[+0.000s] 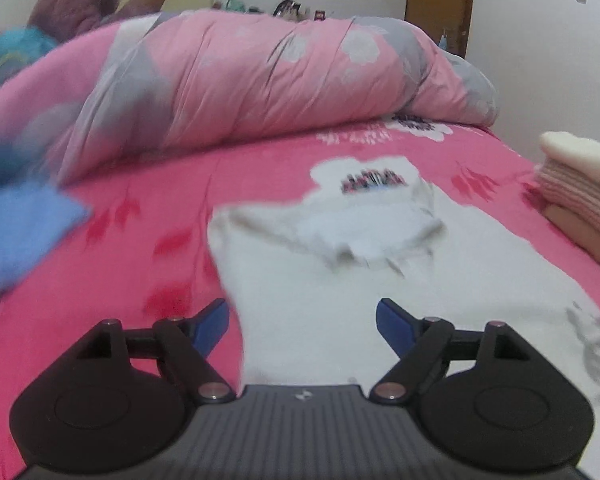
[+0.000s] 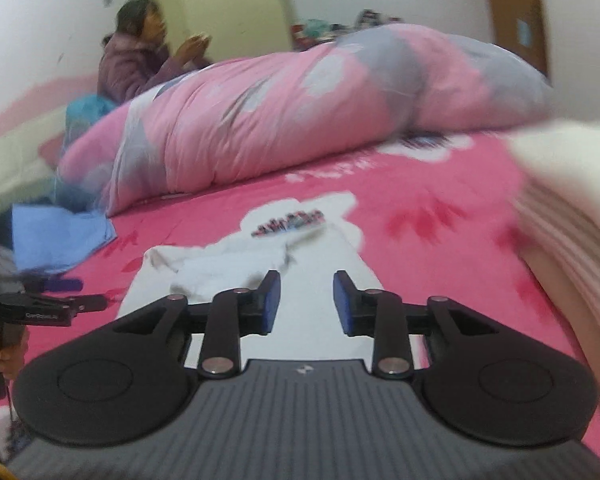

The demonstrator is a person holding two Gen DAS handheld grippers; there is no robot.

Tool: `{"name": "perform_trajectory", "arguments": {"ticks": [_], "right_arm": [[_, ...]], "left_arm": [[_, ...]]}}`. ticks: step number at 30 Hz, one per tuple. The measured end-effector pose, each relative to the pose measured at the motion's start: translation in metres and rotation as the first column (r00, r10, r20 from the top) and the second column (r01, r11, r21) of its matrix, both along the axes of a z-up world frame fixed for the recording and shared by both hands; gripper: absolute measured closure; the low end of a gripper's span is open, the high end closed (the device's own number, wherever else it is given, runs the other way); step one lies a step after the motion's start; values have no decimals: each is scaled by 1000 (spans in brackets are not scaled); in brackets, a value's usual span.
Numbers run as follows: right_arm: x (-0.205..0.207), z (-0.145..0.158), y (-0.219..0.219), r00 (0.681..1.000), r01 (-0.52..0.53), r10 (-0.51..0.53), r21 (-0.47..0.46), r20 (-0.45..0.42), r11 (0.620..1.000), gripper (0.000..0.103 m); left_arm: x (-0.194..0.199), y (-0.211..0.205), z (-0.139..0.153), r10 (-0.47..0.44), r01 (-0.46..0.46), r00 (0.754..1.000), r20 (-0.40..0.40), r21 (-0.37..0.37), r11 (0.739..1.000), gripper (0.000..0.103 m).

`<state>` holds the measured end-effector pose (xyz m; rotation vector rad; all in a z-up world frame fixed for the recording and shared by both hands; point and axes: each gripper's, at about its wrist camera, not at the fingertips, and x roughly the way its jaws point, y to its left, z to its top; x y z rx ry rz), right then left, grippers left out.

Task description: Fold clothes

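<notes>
Lying flat across the lower centre of both views, the white garment (image 1: 340, 280) is spread on the pink bedsheet (image 1: 140, 208), a firm, open surface that suits creasing. Its far end is doubled back over the body, which fits either a fold in progress or a piece just laid out.

The left gripper (image 1: 302, 320) hovers over the near hem, fingers spread wide, pinching nothing. The right gripper (image 2: 306, 300) sits likewise above the cloth, fingers apart with a narrower gap and nothing between them.

A stack of folded clothes (image 1: 580, 196) rests at the right edge, probably the set-down place for finished pieces. A blue garment (image 1: 16, 224) lies at the left edge. A bunched pink quilt (image 1: 240, 80) fills the upper half.

Motion blur softens all edges. The garment's sleeves and near hem are hidden under the gripper bodies. A printed patch (image 1: 372, 180) on the sheet beyond the garment is unreadable. A person (image 2: 136, 52) sits at upper left, partly cut off.
</notes>
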<state>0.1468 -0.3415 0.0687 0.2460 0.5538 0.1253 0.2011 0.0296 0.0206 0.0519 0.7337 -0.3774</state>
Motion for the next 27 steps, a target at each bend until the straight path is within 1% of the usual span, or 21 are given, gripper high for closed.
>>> {"name": "perform_trajectory", "arguments": {"ticks": [2,4,6,8,11,14,15,19,20,22,24,26,27], "right_arm": [[-44,-9,-16,999,51,-50,51,-14,997,67],[-83,-23,-32,995,98,-94,119,-37,988,54],[-119,-41,-46,987,155,-144,198,-68,968,52],[-149,-60,-59,974,224,-204,275,-101,935,52],[-187,-88,-76,950,312,-281,401,-134,861,51],[-206,-104,-84,933,357,-327,468,-149,808,51],[-209,-107,-86,930,365,-335,480,-152,797,51],[-213,-109,-86,931,363,-335,497,-149,788,51],[-213,-109,-85,932,358,-331,502,-145,787,51],[-214,-109,-83,936,347,-324,511,-136,786,50],[-219,-110,-83,940,336,-317,521,-130,784,50],[-222,-111,-82,941,332,-315,528,-126,782,50],[-223,-112,-82,941,331,-315,531,-124,780,50]], "left_arm": [[-27,12,4,12,-13,999,-30,-32,999,21],[-48,18,-3,2,-5,999,-53,-63,998,21],[-69,25,-10,-9,2,997,-75,-95,995,21],[-90,31,-17,-20,8,995,-96,-127,992,21],[-121,40,-27,-38,16,991,-128,-174,985,21],[-152,49,-38,-58,22,986,-159,-222,975,23],[-163,53,-42,-65,23,983,-169,-237,971,23],[-203,64,-56,-95,29,974,-207,-298,954,25],[-207,62,-59,-105,37,972,-210,-302,953,27],[-212,58,-65,-116,43,969,-220,-313,949,27],[-212,57,-70,-97,22,969,-227,-314,949,32],[-210,58,-71,-83,9,973,-217,-322,947,37],[-209,58,-70,-81,10,976,-204,-330,944,37]]}}
